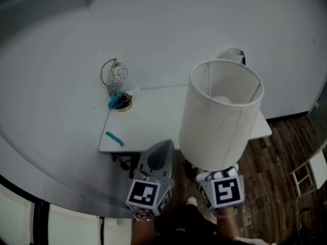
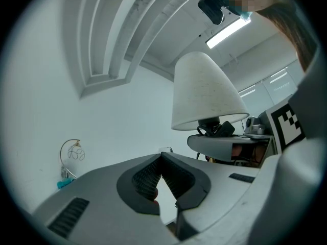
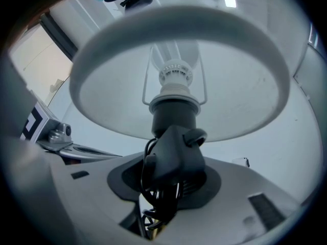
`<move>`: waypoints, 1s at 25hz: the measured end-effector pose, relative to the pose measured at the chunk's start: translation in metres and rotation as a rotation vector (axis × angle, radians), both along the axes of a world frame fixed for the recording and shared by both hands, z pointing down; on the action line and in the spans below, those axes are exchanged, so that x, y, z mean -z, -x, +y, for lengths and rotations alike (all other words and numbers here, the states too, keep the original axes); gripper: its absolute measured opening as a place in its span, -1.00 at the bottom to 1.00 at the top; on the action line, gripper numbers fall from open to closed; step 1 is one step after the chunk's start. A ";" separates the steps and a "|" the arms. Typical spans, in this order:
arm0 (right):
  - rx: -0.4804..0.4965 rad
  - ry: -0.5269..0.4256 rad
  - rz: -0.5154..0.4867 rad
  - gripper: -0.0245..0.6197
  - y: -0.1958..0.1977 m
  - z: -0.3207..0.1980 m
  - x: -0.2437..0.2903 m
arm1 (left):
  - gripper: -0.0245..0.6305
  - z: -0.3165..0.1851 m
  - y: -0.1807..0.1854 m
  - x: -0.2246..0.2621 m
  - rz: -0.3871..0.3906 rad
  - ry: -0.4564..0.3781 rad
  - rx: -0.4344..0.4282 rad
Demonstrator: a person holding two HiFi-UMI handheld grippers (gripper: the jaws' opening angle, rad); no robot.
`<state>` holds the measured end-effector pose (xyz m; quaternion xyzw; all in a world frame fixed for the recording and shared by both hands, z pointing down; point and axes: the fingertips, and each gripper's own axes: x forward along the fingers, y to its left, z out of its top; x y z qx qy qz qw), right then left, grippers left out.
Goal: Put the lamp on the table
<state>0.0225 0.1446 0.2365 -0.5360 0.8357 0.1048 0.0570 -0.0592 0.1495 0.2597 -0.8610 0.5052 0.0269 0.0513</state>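
Note:
The lamp has a white drum shade over a black stem and a bundled black cord with a plug block. My right gripper is shut on the stem and cord and holds the lamp upright over the near right part of the white table. In the head view the shade hides the right gripper's jaws; its marker cube shows below. My left gripper hangs beside the lamp at the table's near edge. Its jaws meet at the tips with nothing between them. The shade shows to its right.
A gold wire ornament stands at the table's back left corner. A teal strip lies near the table's front left edge. Behind the shade sits a white object with a black cord. A white frame stands on the wooden floor at right.

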 end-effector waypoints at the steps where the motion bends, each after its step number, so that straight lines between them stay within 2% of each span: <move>1: -0.001 0.001 0.001 -0.48 0.000 -0.004 0.000 | -0.95 -0.003 0.000 0.000 -0.002 0.002 -0.003; 7: -0.006 0.008 -0.010 -0.48 -0.002 -0.024 0.000 | -0.95 -0.022 -0.006 0.000 0.001 0.037 -0.022; 25: 0.004 0.007 0.001 -0.48 -0.004 -0.076 -0.005 | -0.95 -0.074 -0.008 -0.006 0.003 0.045 -0.017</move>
